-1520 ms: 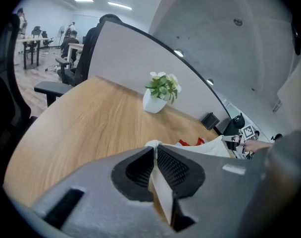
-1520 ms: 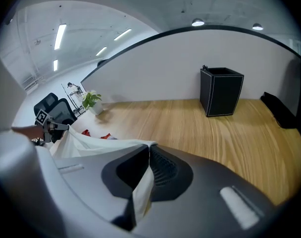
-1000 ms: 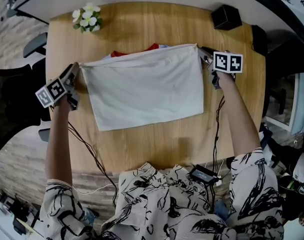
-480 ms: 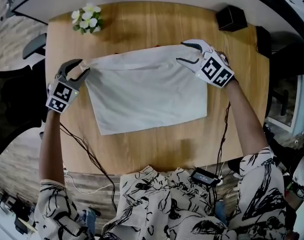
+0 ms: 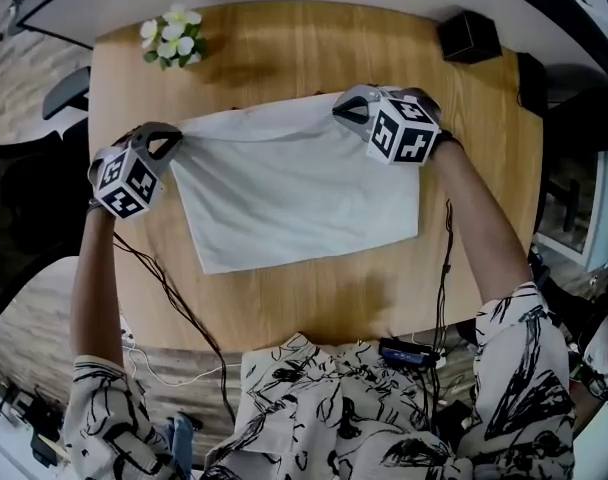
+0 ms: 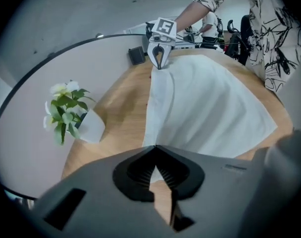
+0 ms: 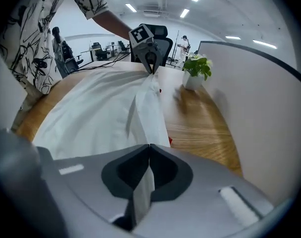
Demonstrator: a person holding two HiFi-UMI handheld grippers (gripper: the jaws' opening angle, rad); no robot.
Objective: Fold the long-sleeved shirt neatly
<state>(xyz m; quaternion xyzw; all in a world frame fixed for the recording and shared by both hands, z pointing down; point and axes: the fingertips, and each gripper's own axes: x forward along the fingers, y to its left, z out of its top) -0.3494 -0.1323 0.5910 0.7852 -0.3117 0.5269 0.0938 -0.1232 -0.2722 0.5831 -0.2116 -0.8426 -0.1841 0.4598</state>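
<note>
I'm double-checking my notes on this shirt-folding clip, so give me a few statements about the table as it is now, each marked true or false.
1. The left gripper is shut on the shirt. True.
2. The right gripper hangs open above the table. False: it is shut on the shirt's far edge.
3. The flowers stand on the shirt. False: they stand apart from it, at the table's far left corner.
4. A black box sits near the table's far right corner. True.

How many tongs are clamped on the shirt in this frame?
2. The left tongs pinch the shirt at its far left corner. The right tongs pinch its far edge, toward the right end. Both are shut on cloth.
</note>
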